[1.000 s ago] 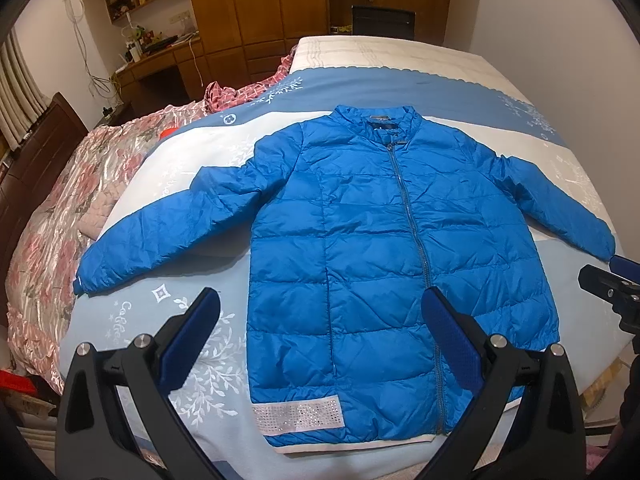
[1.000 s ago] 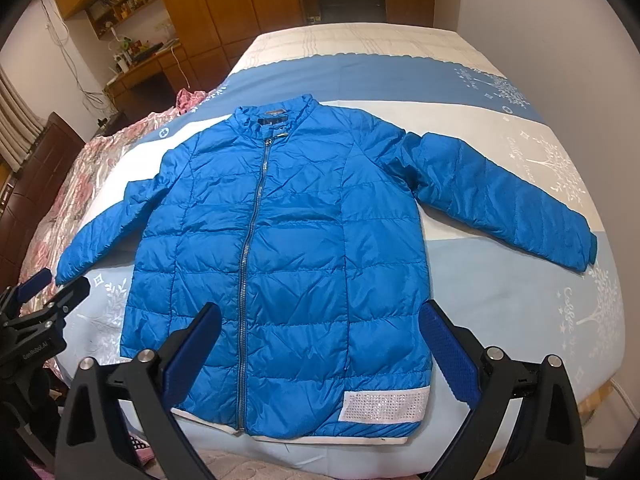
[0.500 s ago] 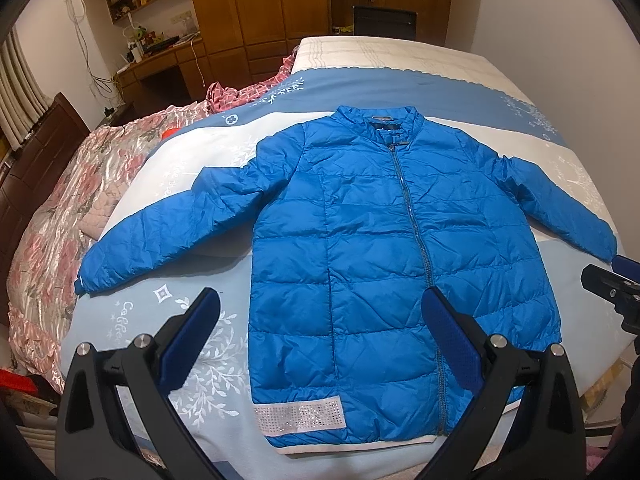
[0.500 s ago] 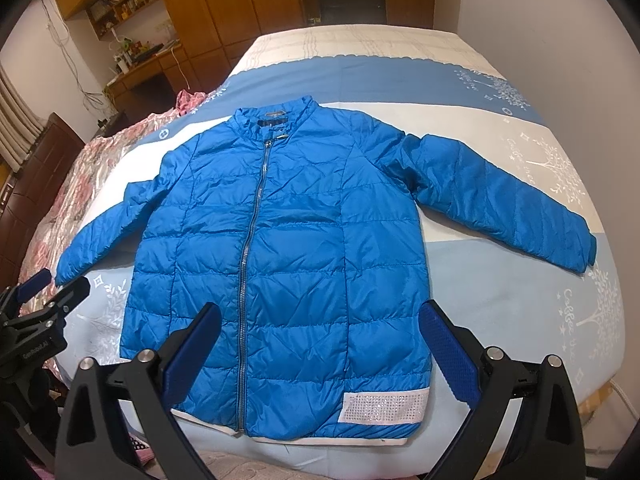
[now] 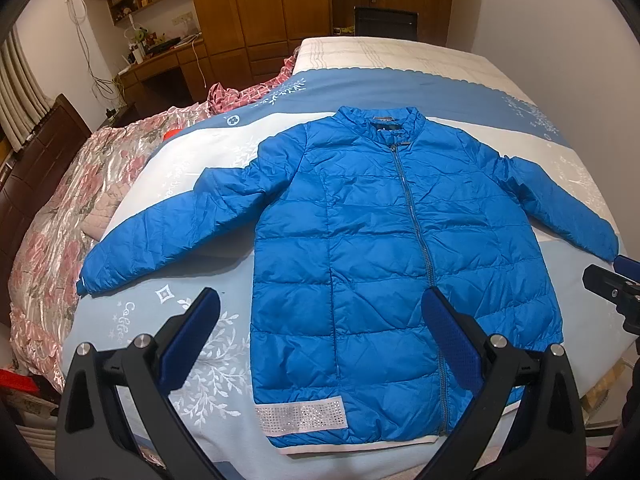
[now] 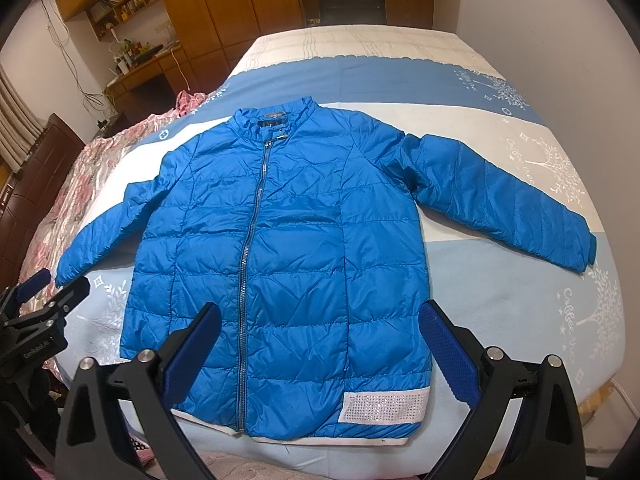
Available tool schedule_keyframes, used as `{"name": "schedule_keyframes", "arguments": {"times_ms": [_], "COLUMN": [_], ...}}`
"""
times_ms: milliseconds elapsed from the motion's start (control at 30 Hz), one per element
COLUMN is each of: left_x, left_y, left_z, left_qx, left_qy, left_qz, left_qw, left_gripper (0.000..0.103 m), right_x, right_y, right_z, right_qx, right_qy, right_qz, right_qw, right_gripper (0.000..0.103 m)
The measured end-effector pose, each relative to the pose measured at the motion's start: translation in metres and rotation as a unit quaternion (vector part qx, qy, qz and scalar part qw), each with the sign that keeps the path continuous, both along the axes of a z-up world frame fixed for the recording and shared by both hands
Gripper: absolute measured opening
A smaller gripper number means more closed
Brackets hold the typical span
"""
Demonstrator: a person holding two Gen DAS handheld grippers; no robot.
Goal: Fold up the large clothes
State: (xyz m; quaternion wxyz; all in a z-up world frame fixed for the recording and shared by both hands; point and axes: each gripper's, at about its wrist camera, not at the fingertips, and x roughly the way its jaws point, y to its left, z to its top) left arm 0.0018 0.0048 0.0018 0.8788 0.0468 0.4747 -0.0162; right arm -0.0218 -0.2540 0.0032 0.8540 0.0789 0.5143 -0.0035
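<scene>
Blue and quilted, the jacket lies flat and zipped on the bed, front up, collar toward the far end, both sleeves spread out to the sides and its white-trimmed hem near the bed's near edge. Left gripper hovers above the hem with its fingers spread wide and holding nothing. Right gripper likewise hangs over the lower part of the jacket, fingers parted and empty, its tip also showing at the right edge of the left view.

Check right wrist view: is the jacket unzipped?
No, the blue jacket lies flat on the bed with its zipper closed to the collar.
</scene>
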Motion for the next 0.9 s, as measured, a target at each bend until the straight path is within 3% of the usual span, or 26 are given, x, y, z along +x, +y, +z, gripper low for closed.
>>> {"name": "schedule_keyframes", "arguments": {"times_ms": [900], "left_x": [0.0011], "left_y": [0.0013], "left_z": [0.0008], "left_qx": [0.002], "left_qy": [0.000], "left_qz": [0.002], "left_qw": [1.0000], "left_gripper": [0.100], "right_x": [-0.0007], "right_y": [-0.0002], "right_z": [-0.0011], "right_qx": [0.000], "right_qy": [-0.002], "right_qz": [0.000], "right_qw": [1.000], "right_gripper": [0.099]}}
